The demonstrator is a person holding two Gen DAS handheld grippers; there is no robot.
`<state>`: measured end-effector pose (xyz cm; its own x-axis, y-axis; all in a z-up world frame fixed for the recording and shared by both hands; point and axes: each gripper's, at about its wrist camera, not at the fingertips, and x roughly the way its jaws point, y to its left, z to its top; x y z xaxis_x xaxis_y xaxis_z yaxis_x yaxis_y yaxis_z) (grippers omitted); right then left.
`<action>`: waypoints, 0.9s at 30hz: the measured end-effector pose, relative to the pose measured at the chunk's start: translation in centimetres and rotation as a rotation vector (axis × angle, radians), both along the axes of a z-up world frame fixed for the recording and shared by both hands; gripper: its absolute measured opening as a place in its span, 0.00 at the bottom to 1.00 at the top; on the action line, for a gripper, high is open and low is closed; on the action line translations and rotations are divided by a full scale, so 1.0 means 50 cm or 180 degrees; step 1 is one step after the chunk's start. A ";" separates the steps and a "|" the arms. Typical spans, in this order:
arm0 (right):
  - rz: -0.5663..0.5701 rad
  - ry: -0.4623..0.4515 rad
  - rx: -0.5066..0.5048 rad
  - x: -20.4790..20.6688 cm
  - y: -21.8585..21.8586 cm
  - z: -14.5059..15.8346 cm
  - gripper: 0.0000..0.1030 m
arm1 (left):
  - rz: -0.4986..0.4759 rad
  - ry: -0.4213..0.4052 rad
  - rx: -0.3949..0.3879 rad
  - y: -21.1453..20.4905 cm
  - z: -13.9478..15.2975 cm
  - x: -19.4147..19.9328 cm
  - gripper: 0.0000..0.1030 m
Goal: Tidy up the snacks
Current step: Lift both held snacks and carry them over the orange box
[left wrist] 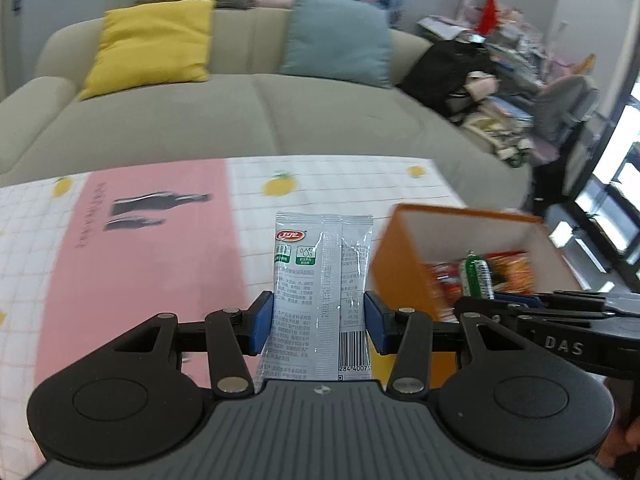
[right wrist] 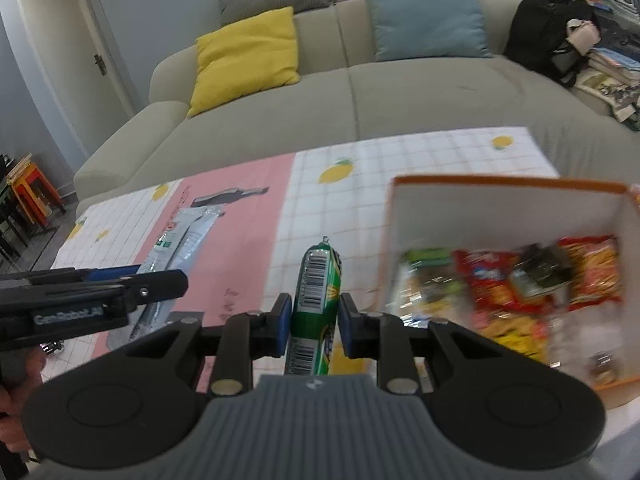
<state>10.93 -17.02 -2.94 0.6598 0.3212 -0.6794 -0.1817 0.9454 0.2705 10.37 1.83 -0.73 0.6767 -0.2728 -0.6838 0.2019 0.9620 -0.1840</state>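
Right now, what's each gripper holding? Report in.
Left gripper shut on silver snack packet. Right gripper shut on green sausage stick. Orange box close right, nothing blocking.

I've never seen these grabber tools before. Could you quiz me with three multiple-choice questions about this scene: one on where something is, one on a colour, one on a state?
1. Where are the red snack bags?
A. on the sofa
B. in the box
C. on the floor

2. What colour is the box outside?
A. orange
B. blue
C. black

3. What does the right gripper hold?
A. nothing
B. a cushion
C. a green tube

B: the red bags lie inside the box.
A: its outer wall is orange.
C: the right gripper has its jaws pressed on the green tube.
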 end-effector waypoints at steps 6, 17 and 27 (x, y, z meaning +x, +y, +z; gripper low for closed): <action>-0.0088 0.0037 -0.0156 0.008 -0.126 0.041 0.22 | -0.0357 0.0119 -0.0230 -0.104 0.036 0.043 0.53; -0.0244 0.0520 -0.0500 0.038 -0.322 0.004 0.20 | -0.0924 0.0570 -0.0431 -0.336 0.002 0.138 0.53; 0.0021 0.1003 -0.0921 0.107 -0.383 -0.088 0.20 | -0.0975 0.1121 -0.0421 -0.481 -0.118 0.207 0.52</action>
<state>16.27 -36.15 -7.33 0.4041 0.0914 -0.9101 -0.1390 0.9896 0.0376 20.70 -22.20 -6.62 0.2852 -0.5234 -0.8029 0.3758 0.8317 -0.4087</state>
